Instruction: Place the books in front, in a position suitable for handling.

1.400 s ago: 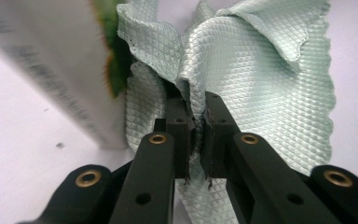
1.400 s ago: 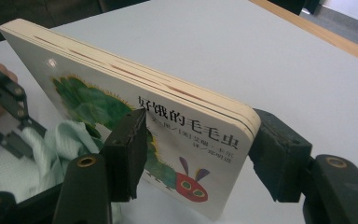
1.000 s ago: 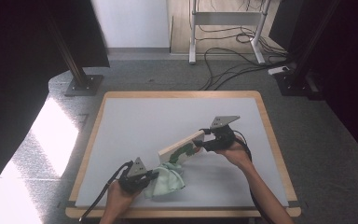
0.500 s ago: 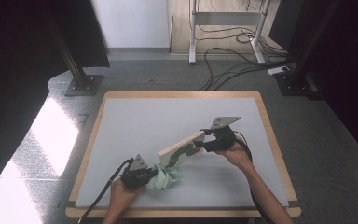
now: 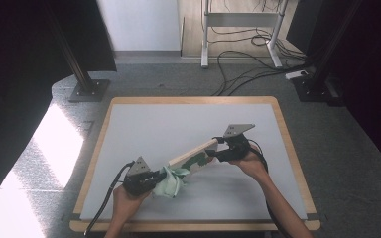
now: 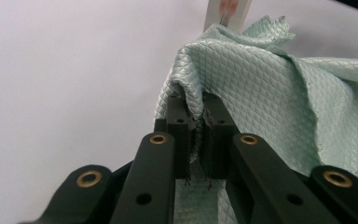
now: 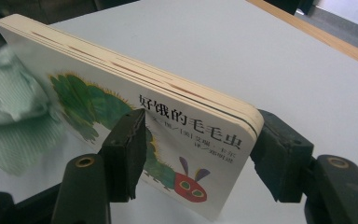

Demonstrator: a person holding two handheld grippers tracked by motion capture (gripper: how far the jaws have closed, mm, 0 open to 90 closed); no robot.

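While my right tongs (image 5: 214,152) stay clamped on the board book (image 7: 144,116) — held on edge, tilted above the tabletop (image 5: 178,124) — my left tongs (image 5: 155,181) are squeezed together on a fold of the mint cloth (image 6: 261,98). Cloth bunches at the book's low end, near the tabletop's front, touching its cover.

On the worktop (image 5: 144,124), the book (image 5: 191,154) stands on its edge near the middle. The cloth (image 5: 171,182) touches its end at 8 o'clock. The left gripper (image 5: 151,181) is just left of the cloth. The right gripper (image 5: 213,152) is at the book's 2 o'clock end.
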